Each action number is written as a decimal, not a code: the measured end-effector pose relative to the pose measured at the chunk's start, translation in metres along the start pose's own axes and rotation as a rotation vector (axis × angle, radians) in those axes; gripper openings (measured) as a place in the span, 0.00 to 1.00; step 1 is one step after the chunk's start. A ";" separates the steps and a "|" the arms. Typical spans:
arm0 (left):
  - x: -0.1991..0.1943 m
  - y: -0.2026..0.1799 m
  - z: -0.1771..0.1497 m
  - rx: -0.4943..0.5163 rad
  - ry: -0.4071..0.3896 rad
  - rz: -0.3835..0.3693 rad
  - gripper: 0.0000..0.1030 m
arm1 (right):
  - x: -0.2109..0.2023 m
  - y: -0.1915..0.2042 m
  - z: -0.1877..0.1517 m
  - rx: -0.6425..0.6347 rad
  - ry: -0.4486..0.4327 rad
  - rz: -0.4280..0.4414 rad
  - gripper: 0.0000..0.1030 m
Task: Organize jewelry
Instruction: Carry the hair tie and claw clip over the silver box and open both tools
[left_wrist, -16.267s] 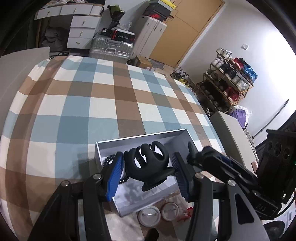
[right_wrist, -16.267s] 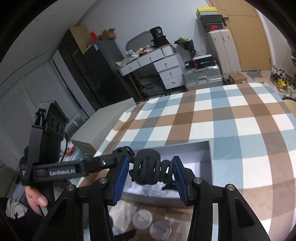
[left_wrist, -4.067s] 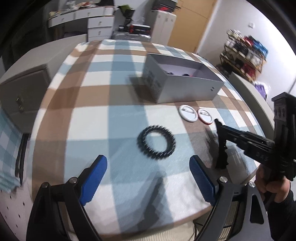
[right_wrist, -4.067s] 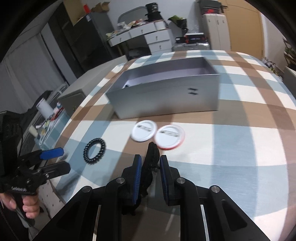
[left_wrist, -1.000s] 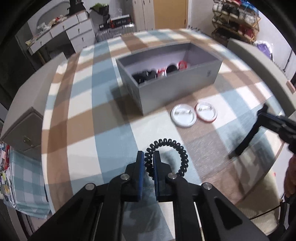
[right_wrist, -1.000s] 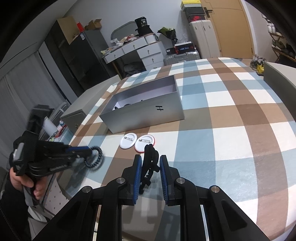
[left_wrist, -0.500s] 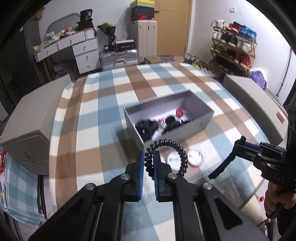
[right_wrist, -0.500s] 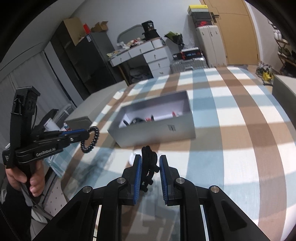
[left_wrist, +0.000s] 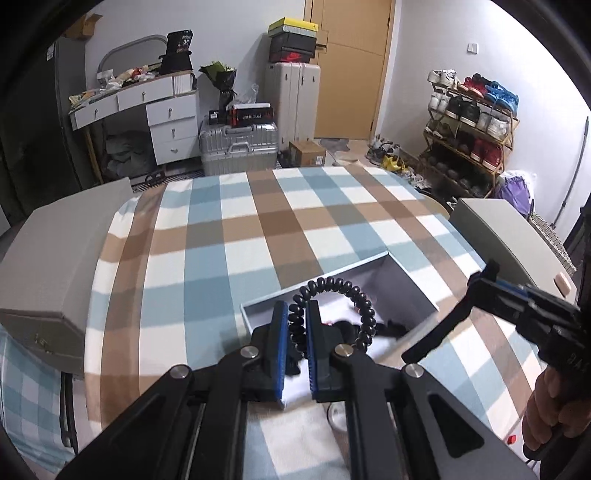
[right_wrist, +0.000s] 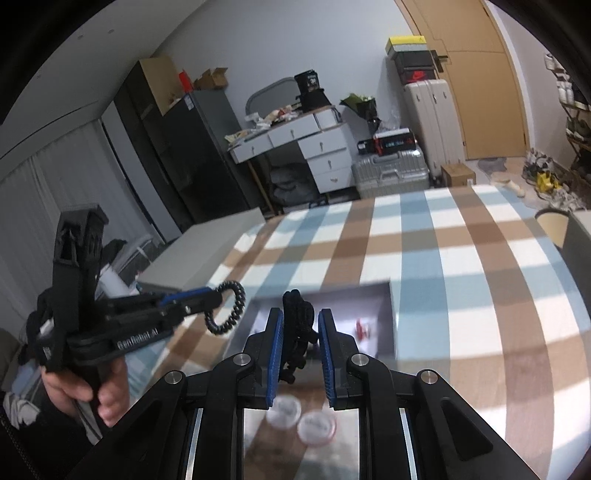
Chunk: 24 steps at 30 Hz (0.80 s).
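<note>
Both tools up over the checked tablecloth (left_wrist: 229, 236), each carrying one piece toward the open grey box (left_wrist: 410, 291), presumably so both can be dropped in together. Left gripper (left_wrist: 295, 328) clamped nearly tight on one side of the black coiled hair tie (left_wrist: 332, 288), the rest of the loop standing free above the box's near wall, hung out front likely so it falls clear on release. Right gripper (right_wrist: 300, 325) closed on a black hair clip (right_wrist: 297, 317), pinched upright between the blue pads (right_wrist: 277, 343), poised above the box interior. Dark pieces and something red already lying in the box. Two round badges (right_wrist: 301, 417) waiting on the cloth just in front of the box, blurred, untouched
</note>
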<state>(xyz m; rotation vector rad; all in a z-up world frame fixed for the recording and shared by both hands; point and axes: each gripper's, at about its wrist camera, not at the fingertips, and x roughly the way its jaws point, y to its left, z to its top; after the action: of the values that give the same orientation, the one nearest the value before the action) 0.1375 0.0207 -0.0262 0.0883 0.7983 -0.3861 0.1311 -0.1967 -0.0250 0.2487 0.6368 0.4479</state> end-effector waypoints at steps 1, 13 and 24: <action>0.003 -0.001 0.002 -0.002 -0.003 -0.002 0.05 | 0.002 -0.001 0.003 -0.003 -0.003 0.000 0.18; 0.041 -0.006 0.005 -0.016 0.065 -0.041 0.05 | 0.048 -0.012 0.018 -0.021 0.024 -0.030 0.18; 0.056 -0.008 0.004 -0.002 0.113 -0.083 0.05 | 0.077 -0.035 0.004 0.070 0.096 0.010 0.19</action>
<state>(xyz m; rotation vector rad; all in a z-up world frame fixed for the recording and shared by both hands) 0.1731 -0.0045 -0.0631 0.0757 0.9162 -0.4615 0.1997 -0.1911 -0.0740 0.2982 0.7458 0.4498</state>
